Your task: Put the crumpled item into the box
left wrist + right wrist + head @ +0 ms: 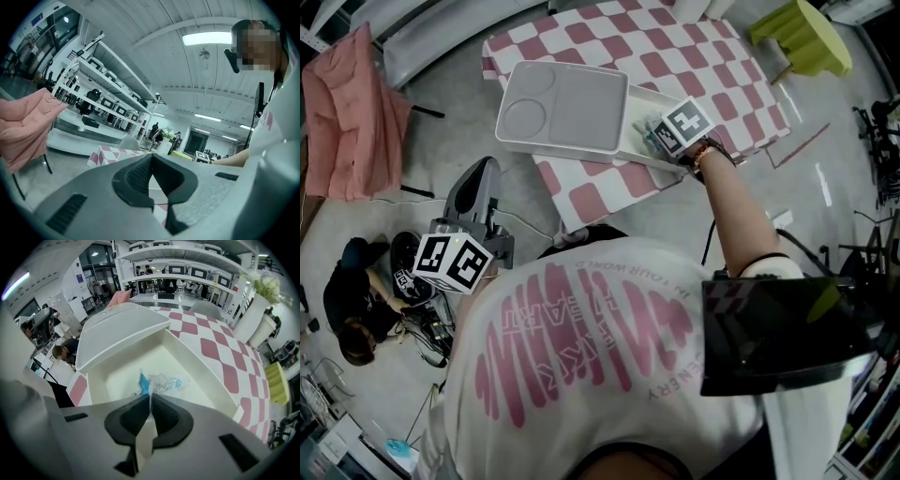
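Note:
A white box (117,380) stands open on the pink-checkered table (675,56), its flat lid (562,105) lying over its left part. My right gripper (150,398) hovers over the open compartment, shut on the crumpled item (161,382), a clear plastic wrapper with blue print that hangs down into the box. In the head view the right gripper (654,133) is at the box's near right end. My left gripper (483,173) hangs low beside the table, off to the left, jaws shut on nothing and pointing across the room.
A pink cloth (352,112) drapes over a chair at the far left. A person (356,309) crouches on the floor by cables. A yellow-green stool (806,37) stands beyond the table. A white vase with flowers (260,296) sits at the table's far right.

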The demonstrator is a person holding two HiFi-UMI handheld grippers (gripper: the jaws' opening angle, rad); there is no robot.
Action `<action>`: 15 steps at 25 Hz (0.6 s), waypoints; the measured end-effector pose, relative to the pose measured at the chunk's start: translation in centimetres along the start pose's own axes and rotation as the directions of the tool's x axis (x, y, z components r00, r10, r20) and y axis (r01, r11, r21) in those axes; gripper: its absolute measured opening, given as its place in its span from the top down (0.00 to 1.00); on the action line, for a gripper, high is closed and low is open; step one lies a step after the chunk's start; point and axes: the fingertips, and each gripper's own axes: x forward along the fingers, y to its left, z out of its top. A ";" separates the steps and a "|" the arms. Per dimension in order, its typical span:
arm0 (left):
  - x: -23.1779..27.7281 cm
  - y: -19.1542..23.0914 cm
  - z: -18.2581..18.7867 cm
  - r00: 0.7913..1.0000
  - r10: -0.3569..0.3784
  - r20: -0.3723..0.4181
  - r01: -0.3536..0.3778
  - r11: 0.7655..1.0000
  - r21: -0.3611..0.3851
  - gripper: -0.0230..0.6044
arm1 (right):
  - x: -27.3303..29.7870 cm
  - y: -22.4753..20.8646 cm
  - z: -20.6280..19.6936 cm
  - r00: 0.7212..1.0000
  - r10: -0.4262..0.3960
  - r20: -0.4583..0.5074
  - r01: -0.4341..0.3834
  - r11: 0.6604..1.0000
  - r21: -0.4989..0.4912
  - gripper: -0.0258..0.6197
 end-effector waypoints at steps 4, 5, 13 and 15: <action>0.0 -0.2 -0.2 1.000 0.002 -0.008 -0.002 1.000 0.004 0.95 | 0.1 0.0 -0.1 1.000 -0.010 -0.018 0.010 1.000 -0.009 0.94; -0.1 -0.2 -0.3 1.000 0.004 -0.008 -0.004 1.000 0.004 0.95 | 0.2 0.0 -0.1 1.000 -0.014 -0.025 0.014 1.000 -0.017 0.94; -0.3 0.3 -0.7 1.000 0.028 -0.012 -0.028 1.000 0.000 0.95 | 1.0 -0.1 -0.4 0.998 -0.015 -0.068 0.014 1.000 -0.010 0.95; -0.2 0.3 -0.8 0.999 0.030 -0.012 -0.030 1.000 -0.001 0.95 | 1.1 -0.1 -0.4 0.998 -0.004 -0.068 0.003 1.000 0.000 0.94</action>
